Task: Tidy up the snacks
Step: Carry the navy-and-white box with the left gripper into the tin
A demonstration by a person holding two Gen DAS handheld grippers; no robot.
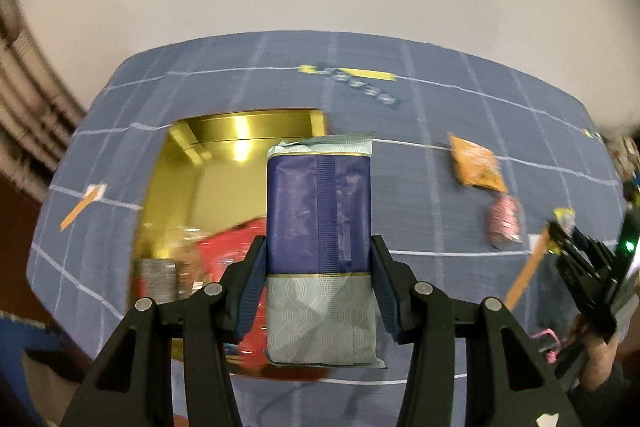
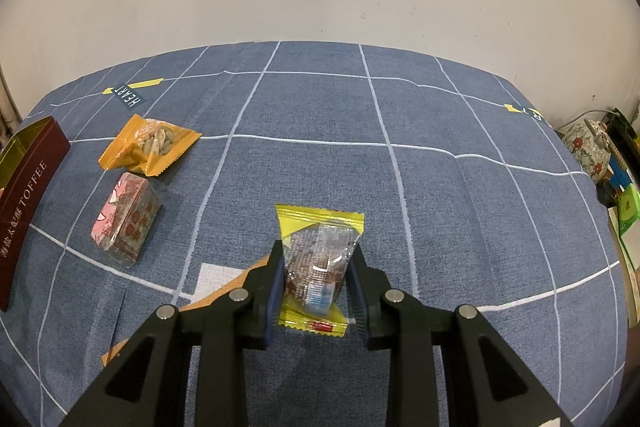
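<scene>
My left gripper [image 1: 319, 247] is shut on a tall navy and pale-green snack packet [image 1: 320, 219], held upright above the blue checked cloth. Behind and below it lies an open gold-lined box [image 1: 224, 163] with a red packet [image 1: 236, 247] inside. My right gripper [image 2: 316, 255] is shut on a yellow-edged clear snack packet [image 2: 318, 251], just above the cloth. The same box, dark red outside and marked TOFFEE [image 2: 28, 195], stands at the left of the right wrist view. An orange seed packet [image 2: 150, 145] and a pink wrapped block [image 2: 126, 221] lie on the cloth beside it.
The orange packet [image 1: 478, 167] and the pink block [image 1: 503, 221] also show in the left wrist view, right of the box. The right gripper's body [image 1: 588, 267] and a hand are at that view's right edge. A floral pot [image 2: 588, 147] and boxes sit off the table's right side.
</scene>
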